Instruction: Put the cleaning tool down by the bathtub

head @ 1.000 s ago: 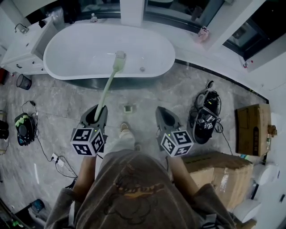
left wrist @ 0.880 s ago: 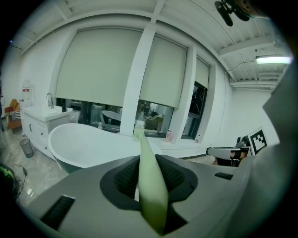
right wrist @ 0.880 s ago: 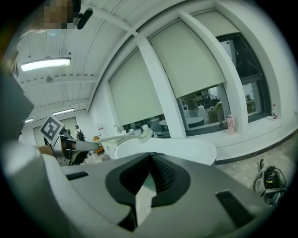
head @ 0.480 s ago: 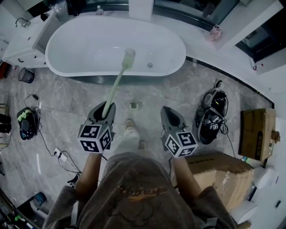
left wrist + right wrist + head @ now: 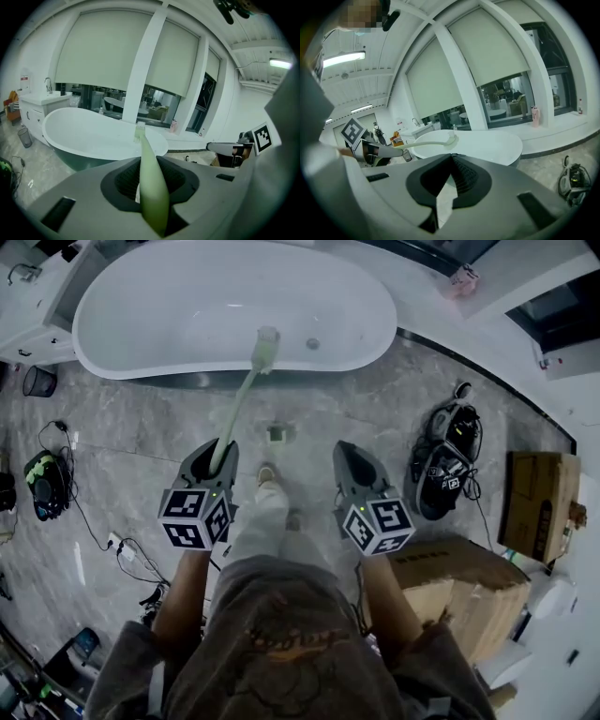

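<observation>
Floor (image 5: 131,456): grey marbled stone. I stand on it facing the tub, with cables trailing off to my left.
Bathtub (image 5: 169,306): white, oval and free-standing, straight ahead of me. In the left gripper view (image 5: 79,136) it sits under the window blinds.
Cardboard boxes (image 5: 459,587): stacked at my right side, well apart from the tub.
Cleaning tool (image 5: 239,404): a pale green long-handled brush. The handle end is clamped in my left gripper, and the shaft slants up and away toward the tub. From the head view its bristled head lies over the tub's near side. It is off the floor, not yet set down. In the left gripper view the handle (image 5: 152,187) fills the gap between my jaws. In the right gripper view it (image 5: 436,143) reaches across in front of the tub.
Left gripper (image 5: 220,451): my fingers are clenched on the brush handle, pressing it from both sides (image 5: 150,164).
Right gripper (image 5: 349,454): my fingers are closed tip to tip with nothing between them (image 5: 451,157), held beside the left gripper but apart from it.
Waste bin (image 5: 39,381): a dark mesh bin on the floor, just beside the tub's left end.
Floor drain (image 5: 278,433): a small square between my grippers and the tub.
</observation>
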`<state>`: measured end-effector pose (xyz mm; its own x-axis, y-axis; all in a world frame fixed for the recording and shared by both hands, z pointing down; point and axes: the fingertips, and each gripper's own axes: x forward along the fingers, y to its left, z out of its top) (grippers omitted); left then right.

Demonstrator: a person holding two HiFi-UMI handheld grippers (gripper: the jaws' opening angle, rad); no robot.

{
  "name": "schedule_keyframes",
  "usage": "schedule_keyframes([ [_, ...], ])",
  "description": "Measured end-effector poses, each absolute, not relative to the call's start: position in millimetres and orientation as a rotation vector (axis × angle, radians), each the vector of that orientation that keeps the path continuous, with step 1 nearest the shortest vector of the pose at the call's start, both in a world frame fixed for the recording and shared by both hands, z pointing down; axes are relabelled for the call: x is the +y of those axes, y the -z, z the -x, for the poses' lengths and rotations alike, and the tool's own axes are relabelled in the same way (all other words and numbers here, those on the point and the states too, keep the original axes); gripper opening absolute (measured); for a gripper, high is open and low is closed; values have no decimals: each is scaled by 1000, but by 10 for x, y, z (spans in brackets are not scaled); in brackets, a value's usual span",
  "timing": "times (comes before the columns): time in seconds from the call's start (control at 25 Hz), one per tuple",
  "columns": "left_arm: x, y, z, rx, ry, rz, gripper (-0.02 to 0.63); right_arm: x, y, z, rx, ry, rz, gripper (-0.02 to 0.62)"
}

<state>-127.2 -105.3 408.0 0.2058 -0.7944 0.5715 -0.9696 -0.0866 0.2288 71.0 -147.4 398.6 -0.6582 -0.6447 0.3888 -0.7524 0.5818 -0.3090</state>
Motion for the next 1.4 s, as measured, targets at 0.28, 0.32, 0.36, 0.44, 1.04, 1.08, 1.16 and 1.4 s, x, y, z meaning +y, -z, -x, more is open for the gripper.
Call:
schedule_keyframes([
  [0.28,-975,-4567,1337,-1608,-427,-1884,101,-1490,-4380,-603,-2552,-691,-1148,0],
  [0.32,-958,-4644,1333,-1603,-433,-1878,101,-1489,-4439,-602,-2547,-694,-1148,0],
  [0.36,-940,-4721,1324,-1598,-438,-1871,101,-1486,-4499,-605,-2543,-698,-1148,0],
  [0.44,-902,-4870,1293,-1585,-448,-1859,101,-1471,-4621,-617,-2533,-707,-1149,0],
  [1.04,-760,-6016,1190,-1515,-507,-1794,101,-1458,-5603,-524,-2491,-711,-1067,0],
  [1.08,-767,-6093,1183,-1511,-510,-1789,101,-1467,-5653,-522,-2490,-712,-1067,0],
  [1.16,-787,-6246,1161,-1503,-515,-1776,101,-1480,-5746,-524,-2486,-714,-1064,0],
  [1.4,-896,-6671,1110,-1467,-508,-1718,101,-1533,-6035,-510,-2473,-728,-1060,0],
])
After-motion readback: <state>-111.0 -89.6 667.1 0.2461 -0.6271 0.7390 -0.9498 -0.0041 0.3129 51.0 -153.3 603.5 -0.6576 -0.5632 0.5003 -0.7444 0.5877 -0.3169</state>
